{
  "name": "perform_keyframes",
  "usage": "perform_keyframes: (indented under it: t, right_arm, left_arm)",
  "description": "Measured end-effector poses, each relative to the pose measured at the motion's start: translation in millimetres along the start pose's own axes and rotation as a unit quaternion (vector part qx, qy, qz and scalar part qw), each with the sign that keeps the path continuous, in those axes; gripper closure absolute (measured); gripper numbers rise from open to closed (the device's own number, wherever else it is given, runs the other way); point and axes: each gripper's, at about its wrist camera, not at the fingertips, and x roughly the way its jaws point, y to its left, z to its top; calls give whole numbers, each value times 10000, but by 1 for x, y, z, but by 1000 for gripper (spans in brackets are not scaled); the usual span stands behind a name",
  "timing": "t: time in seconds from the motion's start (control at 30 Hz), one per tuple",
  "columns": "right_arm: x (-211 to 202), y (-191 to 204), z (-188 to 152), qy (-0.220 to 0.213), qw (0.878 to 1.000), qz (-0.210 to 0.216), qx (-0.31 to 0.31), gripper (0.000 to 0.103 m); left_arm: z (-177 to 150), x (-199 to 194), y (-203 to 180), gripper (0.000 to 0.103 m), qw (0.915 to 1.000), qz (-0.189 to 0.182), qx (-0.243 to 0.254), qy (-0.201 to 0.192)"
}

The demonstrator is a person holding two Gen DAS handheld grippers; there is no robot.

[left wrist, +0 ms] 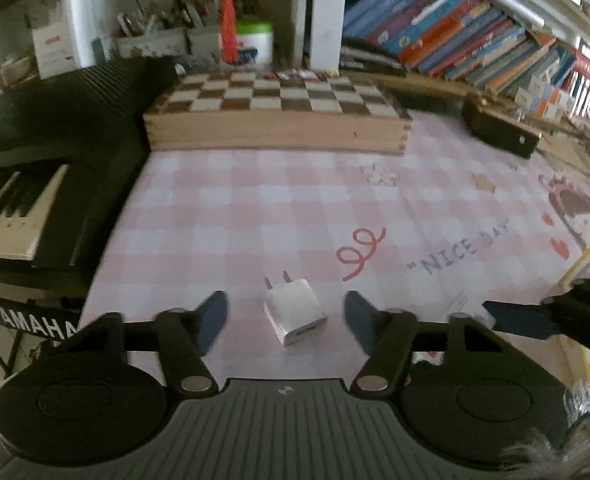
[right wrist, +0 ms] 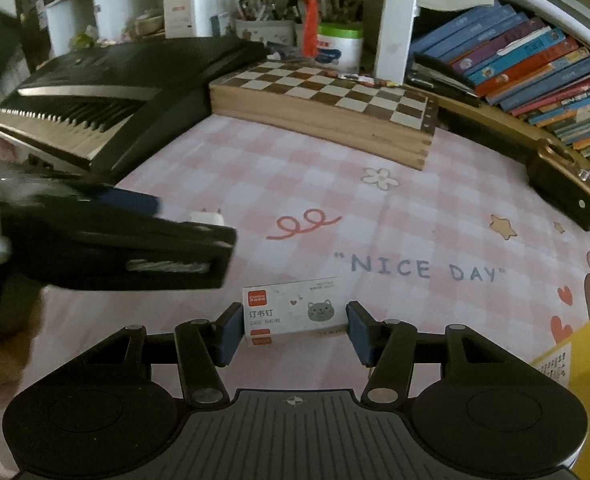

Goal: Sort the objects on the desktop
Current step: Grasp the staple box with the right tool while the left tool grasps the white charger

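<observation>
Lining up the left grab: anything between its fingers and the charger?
Nothing. In the left wrist view the charger lies between the left gripper fingers with bare mat on both sides.

I see a small white charger plug [left wrist: 294,316] lying flat on the pink checked cloth, prongs pointing away, and a white staple box [right wrist: 295,310] with a red label and grey cat face resting lengthwise below the "NICE DAY" lettering.

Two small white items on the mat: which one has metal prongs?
The charger, between the left gripper's fingers, prongs pointing away. The other is a printed staple box with a cat picture, between the right gripper's fingers.
</observation>
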Motion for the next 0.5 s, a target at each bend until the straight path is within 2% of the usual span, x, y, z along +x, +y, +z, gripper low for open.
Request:
perform_keyframes:
  t: [0.07, 0.1, 0.17, 0.3, 0.5]
  right_arm:
    - [1, 0, -1, 23, 10000, -3, -7, 48]
    - [1, 0, -1, 33, 10000, -4, 6, 48]
    - [1, -1, -1, 40, 10000, -6, 26, 48]
    - [1, 0, -1, 60, 10000, 16, 50, 48]
    - [-2, 3, -3, 36, 9999, 22, 100, 48]
  left_arm:
    - [-1, 8, -4, 58, 9999, -4, 83, 95]
    - [-2, 10, -6, 65, 9998, -4, 139, 117]
    - [-3, 11, -10, 70, 9997, 35, 239, 92]
    - [-4, 6, -6, 70, 9998, -2, 202, 70]
    - [1, -22, 3, 70, 9997, -81, 91, -232]
